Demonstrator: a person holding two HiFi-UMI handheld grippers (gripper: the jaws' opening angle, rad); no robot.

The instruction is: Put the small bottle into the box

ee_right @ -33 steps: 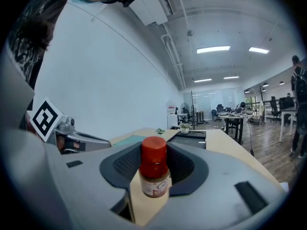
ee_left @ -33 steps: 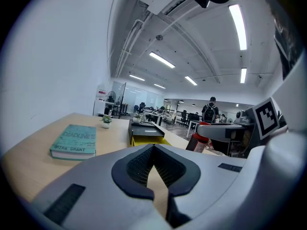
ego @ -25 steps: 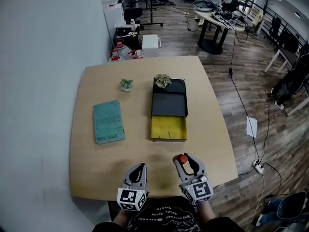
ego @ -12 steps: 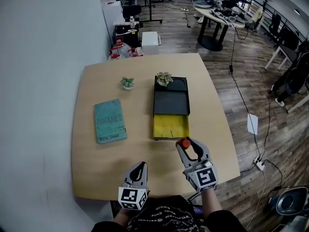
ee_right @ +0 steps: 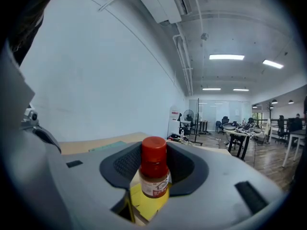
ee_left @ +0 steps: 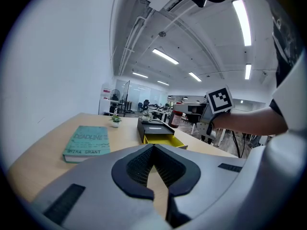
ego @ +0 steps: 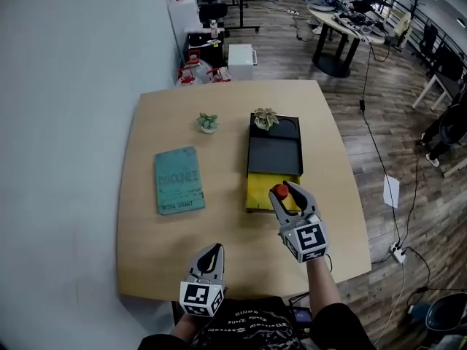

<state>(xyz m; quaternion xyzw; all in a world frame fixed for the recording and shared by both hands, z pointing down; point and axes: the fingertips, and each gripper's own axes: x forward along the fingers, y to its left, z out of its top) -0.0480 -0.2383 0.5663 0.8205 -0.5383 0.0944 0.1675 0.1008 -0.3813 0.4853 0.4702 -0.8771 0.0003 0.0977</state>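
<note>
The right claw (ego: 284, 191) holds the small red-capped glass bottle (ee_right: 154, 174) by the black box's yellow tray (ego: 256, 192), and letting go too soon could tip it onto the tan wooden table (ego: 164, 250).

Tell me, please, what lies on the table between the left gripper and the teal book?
Nothing: in the head view, only bare tabletop stretches from the left gripper to the teal book.

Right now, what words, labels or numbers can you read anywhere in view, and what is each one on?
"DEADLINE": cover of the teal book.
"MIRA GRANT": the same cover, lower edge.
Label on the small bottle: print too blurred to read.
Print on the person's shirt: too blurred to read.
</note>
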